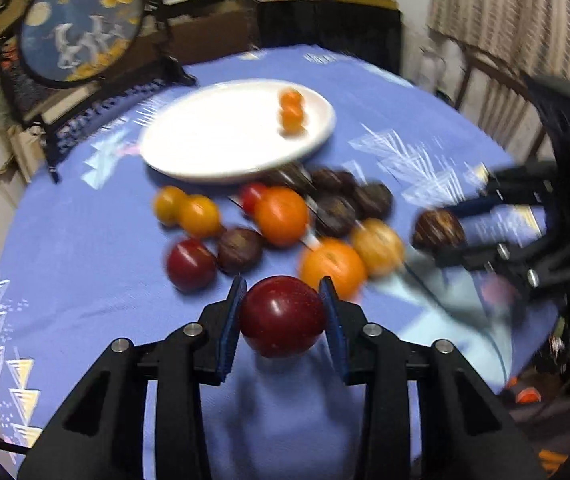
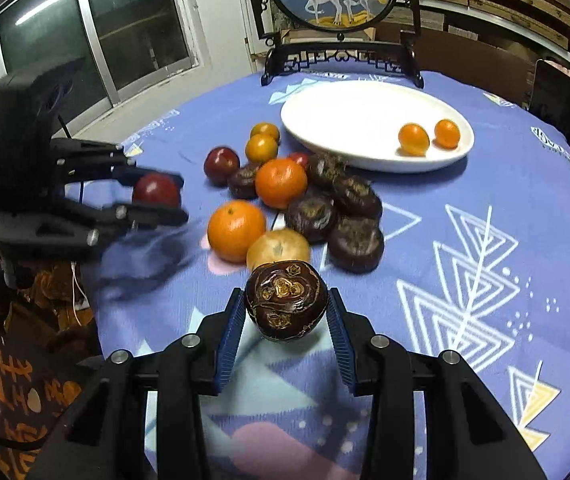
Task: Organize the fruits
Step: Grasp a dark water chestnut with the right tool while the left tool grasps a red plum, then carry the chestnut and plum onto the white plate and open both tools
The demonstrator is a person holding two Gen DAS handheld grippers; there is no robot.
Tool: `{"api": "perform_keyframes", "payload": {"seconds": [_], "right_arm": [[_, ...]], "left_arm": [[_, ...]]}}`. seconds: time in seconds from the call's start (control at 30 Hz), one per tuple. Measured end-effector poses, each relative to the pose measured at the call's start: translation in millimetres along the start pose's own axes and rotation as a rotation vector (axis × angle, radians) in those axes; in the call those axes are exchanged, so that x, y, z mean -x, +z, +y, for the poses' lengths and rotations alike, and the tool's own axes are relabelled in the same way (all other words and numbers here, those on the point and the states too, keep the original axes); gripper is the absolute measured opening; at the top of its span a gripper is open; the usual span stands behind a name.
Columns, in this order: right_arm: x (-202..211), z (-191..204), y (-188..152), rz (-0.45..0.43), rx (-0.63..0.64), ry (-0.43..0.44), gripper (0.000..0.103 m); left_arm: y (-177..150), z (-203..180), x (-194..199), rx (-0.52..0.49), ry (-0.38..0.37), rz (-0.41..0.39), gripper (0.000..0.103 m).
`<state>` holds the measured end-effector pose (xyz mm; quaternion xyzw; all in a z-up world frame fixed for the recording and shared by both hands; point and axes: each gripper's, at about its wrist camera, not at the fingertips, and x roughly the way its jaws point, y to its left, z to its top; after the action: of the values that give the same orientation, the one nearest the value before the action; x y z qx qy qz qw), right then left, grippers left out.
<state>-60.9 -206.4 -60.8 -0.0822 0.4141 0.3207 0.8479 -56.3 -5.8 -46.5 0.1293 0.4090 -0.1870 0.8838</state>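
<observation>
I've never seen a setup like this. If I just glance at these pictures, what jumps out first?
Probably the two black grippers, each clamped on a fruit above a blue patterned tablecloth: the left gripper grips a shiny dark red plum, the right gripper a dark brown wrinkled fruit. Behind them a pile of oranges, plums and brown fruits sits beside a white oval plate holding two small orange fruits.

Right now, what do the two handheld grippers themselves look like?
Both match: the left gripper and right gripper have matte black angular frames, silver round bolt heads and ribbed blue pads. A thin dark cable shows behind the left one.
</observation>
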Motion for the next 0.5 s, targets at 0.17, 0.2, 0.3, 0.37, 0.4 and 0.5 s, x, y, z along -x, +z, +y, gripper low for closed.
{"api": "perform_keyframes", "payload": {"seconds": [0.17, 0.2, 0.3, 0.37, 0.4, 0.5], "right_arm": [[9, -9, 13, -0.048, -0.024, -0.017, 0.042], [12, -11, 16, -0.058, -0.031, -0.019, 0.042], [18, -21, 29, -0.103, -0.057, -0.032, 0.042], [19, -26, 38, -0.126, -0.07, -0.04, 0.042], [19, -29, 45, -0.14, -0.075, -0.048, 0.042], [18, -37, 65, -0.182, -0.09, -0.058, 0.042]], "left_arm": [[24, 20, -2, 0.052, 0.059, -0.031, 0.036], [31, 22, -3, 0.058, 0.074, -0.041, 0.036], [49, 29, -5, 0.076, 0.113, -0.081, 0.036], [63, 34, -10, 0.095, 0.136, -0.1, 0.036], [68, 37, -13, 0.105, 0.146, -0.104, 0.036], [88, 42, -24, 0.125, 0.197, -0.127, 0.036]]}}
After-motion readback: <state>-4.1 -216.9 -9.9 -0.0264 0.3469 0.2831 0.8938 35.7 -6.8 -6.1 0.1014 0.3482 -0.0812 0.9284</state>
